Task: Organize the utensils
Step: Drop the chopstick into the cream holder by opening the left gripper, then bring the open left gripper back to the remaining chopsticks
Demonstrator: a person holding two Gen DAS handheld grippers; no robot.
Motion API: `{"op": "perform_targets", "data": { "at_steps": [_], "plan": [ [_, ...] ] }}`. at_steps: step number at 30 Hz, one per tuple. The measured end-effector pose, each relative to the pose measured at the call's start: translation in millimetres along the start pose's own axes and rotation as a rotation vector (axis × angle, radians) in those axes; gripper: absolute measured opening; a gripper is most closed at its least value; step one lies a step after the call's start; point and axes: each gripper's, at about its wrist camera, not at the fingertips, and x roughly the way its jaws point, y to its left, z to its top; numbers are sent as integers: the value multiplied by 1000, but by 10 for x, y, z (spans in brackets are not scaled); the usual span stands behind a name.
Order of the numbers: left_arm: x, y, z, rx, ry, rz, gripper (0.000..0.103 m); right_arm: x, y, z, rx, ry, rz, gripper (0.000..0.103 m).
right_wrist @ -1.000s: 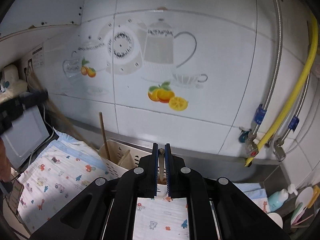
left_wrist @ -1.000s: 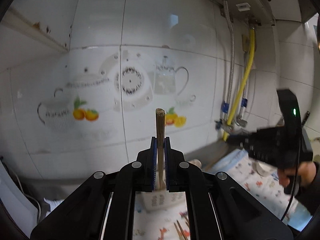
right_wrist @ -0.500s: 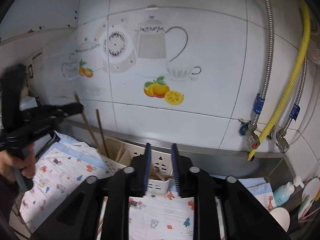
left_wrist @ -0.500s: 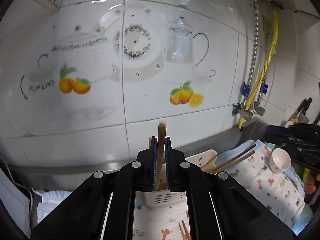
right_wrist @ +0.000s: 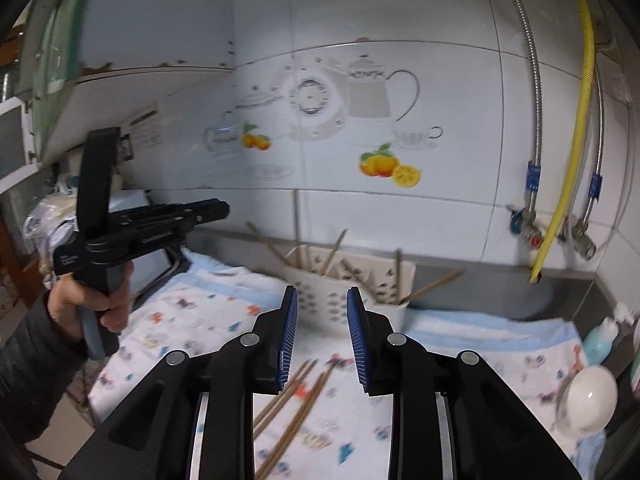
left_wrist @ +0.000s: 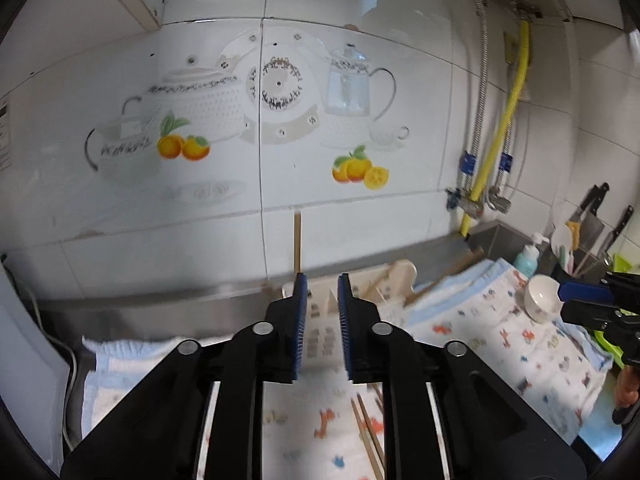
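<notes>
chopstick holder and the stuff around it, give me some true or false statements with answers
1. The chopstick holder already has chopsticks standing in it. True.
2. The right gripper is clamped on a chopstick. False: nothing is between its pads.
3. Loose chopsticks lie on the patterned cloth. True.
4. The left gripper holds a spoon. False: its jaws are opening with nothing between them.
5. The white bowl sits inside the holder. False: it rests on the cloth beside it.

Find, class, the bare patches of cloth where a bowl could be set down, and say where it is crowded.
Free: the printed cloth between the utensil basket and the left gripper, and the stretch between the basket and the white bowl. Crowded: the loose chopsticks lying ahead of the right gripper, and the sink corner by the soap bottle.
</notes>
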Motion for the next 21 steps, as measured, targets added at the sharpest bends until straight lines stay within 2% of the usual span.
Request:
{"op": "perform_targets", "data": {
  "at_steps": [2,9,12,16,21],
  "plan": [
    [-101,-39,-121,6,8,-2,25,-82,59,-121,20,1,27,26],
    [-321,-199,-775,2,103,-45,25,-243,224,-637,57,38,46,26],
    [-313,-248,-1084,-14,157,-70,25,-278,250,-846,76,53,40,25],
    [-197,-354,-1591,-28,269,-108,25,-263,305,-1142,83,83,12,26],
    [-45,-467,-2081,-60,372,-104,25,-186,359,-1460,87,116,-34,27]
  ]
}}
